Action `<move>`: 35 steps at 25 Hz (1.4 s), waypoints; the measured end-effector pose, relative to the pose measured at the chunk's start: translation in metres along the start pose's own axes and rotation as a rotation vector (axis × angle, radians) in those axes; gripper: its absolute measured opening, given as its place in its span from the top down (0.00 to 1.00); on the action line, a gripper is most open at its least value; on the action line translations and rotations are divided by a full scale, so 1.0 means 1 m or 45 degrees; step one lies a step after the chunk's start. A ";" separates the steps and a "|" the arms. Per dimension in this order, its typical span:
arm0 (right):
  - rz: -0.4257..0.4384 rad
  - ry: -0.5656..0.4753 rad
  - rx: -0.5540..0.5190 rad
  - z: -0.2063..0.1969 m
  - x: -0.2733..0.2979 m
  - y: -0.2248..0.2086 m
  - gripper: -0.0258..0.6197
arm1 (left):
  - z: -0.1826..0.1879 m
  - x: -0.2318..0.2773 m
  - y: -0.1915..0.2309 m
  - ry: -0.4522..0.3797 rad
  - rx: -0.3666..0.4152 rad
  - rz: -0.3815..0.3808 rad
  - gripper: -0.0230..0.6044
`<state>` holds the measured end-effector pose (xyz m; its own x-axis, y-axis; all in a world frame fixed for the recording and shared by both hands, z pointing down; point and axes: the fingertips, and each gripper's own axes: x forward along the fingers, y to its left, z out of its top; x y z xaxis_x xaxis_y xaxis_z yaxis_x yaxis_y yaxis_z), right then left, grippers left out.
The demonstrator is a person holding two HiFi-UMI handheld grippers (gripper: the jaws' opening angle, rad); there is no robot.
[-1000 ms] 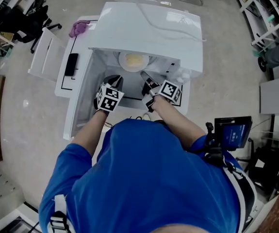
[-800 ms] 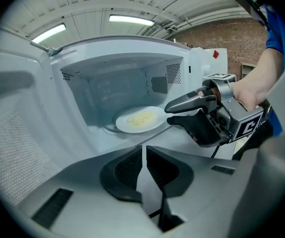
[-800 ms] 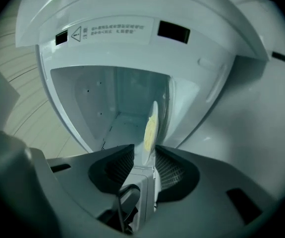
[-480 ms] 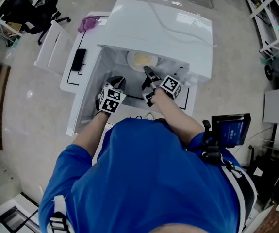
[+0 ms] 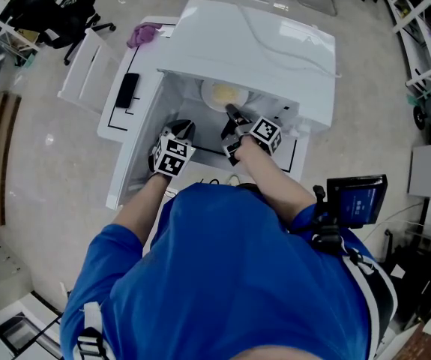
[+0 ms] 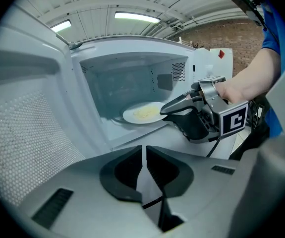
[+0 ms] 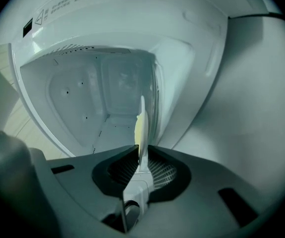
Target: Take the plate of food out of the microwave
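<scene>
White plate (image 6: 142,114), pale yellow food, at the front edge of the microwave (image 6: 132,53). The right gripper (image 7: 141,158), jaws just closing, apparently pinches its rim. The left gripper (image 6: 144,155) is clenched, empty.

Cannot tell what the pale food (image 6: 144,113) is. In the head view, can see only part of the plate (image 5: 207,96), tucked under the microwave (image 5: 252,43) roof. In the right gripper view, shows merely edge-on.

The right gripper (image 5: 231,113) is closing its fingers on the rim of the round white plate (image 6: 141,114); the left gripper (image 5: 183,130) is hovering, fingers together
</scene>
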<state>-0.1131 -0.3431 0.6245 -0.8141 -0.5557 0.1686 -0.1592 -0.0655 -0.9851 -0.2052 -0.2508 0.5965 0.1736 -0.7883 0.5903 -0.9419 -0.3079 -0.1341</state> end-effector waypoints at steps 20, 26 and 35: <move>-0.012 0.001 0.026 0.003 -0.016 -0.008 0.93 | 0.005 0.007 0.000 -0.032 -0.014 -0.018 0.90; -0.019 0.010 0.026 0.004 -0.012 -0.004 0.93 | 0.015 0.008 0.008 -0.040 -0.032 -0.033 0.90; 0.018 -0.010 -0.001 -0.019 -0.060 -0.008 0.93 | 0.006 -0.019 -0.023 -0.103 -0.037 -0.052 0.90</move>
<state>-0.0731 -0.2935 0.6225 -0.8116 -0.5634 0.1546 -0.1483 -0.0572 -0.9873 -0.1855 -0.2319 0.5837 0.2336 -0.8164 0.5282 -0.9413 -0.3260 -0.0877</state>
